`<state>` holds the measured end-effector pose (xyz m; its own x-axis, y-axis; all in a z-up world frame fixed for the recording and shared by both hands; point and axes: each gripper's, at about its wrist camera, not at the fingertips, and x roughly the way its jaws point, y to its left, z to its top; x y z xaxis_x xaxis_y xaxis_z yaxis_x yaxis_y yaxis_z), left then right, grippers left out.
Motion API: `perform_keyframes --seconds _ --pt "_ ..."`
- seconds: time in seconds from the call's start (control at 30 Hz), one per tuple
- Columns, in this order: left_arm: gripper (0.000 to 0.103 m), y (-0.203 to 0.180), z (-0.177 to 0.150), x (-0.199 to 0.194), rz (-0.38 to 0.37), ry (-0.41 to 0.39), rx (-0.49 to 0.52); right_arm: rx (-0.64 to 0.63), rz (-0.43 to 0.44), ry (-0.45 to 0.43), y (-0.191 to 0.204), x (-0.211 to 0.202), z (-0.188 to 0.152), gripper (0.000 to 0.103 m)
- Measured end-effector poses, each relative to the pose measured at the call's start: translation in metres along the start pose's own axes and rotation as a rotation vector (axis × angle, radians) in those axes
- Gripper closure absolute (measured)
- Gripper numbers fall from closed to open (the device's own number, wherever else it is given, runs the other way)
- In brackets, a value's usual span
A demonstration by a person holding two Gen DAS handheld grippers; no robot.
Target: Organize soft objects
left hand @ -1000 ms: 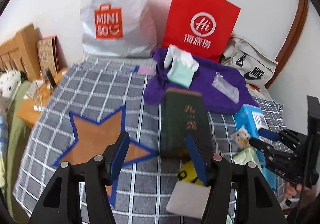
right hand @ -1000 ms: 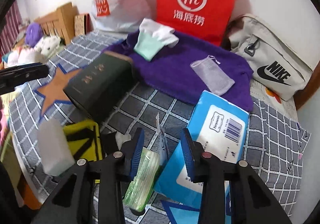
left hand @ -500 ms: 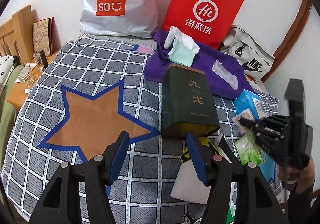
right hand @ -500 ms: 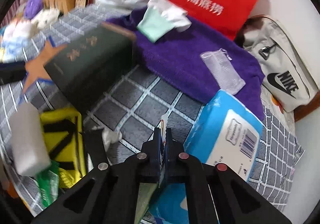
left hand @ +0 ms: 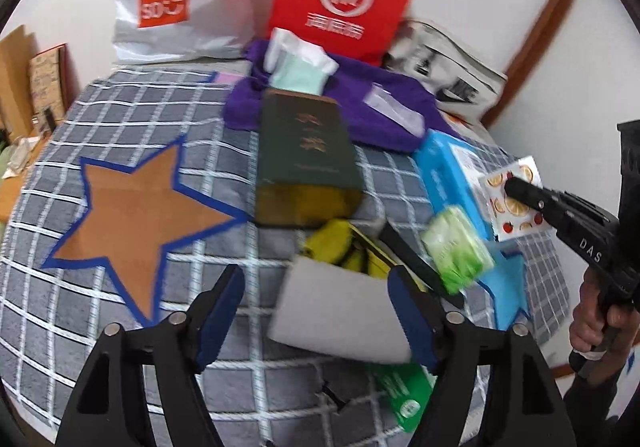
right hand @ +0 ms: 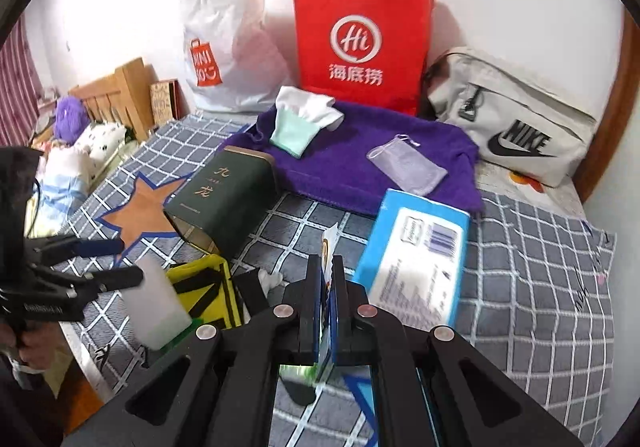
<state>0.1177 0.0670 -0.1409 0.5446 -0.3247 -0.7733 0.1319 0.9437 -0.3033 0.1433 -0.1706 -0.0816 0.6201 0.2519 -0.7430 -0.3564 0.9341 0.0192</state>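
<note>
Glossy printed film forms the small flat sachet with orange-slice pattern (left hand: 514,203), now pinched between the fully closed right tongs (right hand: 327,279) and lifted clear of the grey checked bed cover (right hand: 540,247), just beside the light-blue plastic-wrapped tissue pack (right hand: 416,259). Judged step: carrying this sachet off for sorting. The left tongs (left hand: 316,311) are opening around the pale grey rectangular foam sponge (left hand: 340,311), pads not yet pressing; the next move calls for a light closure, since foam compresses. Left of the tissue pack lie a rigid dark-green tin box (right hand: 224,195) and a crumpled yellow pouch (right hand: 200,279); behind it, a plush purple towel (right hand: 360,167).
</note>
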Motion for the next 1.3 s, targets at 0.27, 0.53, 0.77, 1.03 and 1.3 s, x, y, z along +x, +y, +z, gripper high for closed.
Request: perform_keyframes --seconds 0.27,0.53,0.77,1.03,1.3 --pt "0.025 -0.023 -0.015 0.01 0.014 0.043 0.094 0.002 0.013 -0.008 -0.004 -0.035 -0.048 0.1" --pt "0.021 -0.03 -0.021 0.025 0.081 0.078 0.13 0.091 0.033 0.108 -0.024 -0.005 -0.094 0.1" --pt "0.021 -0.022 -0.016 0.022 0.054 0.05 0.073 0.126 0.038 0.127 -0.03 0.01 -0.105 0.099" --pt "0.025 -0.029 -0.012 0.007 0.043 -0.001 0.084 0.146 0.045 0.126 -0.033 0.006 -0.104 0.099" --pt "0.025 -0.036 -0.004 -0.015 0.05 -0.042 0.084 0.147 0.048 0.097 -0.035 -0.011 -0.096 0.099"
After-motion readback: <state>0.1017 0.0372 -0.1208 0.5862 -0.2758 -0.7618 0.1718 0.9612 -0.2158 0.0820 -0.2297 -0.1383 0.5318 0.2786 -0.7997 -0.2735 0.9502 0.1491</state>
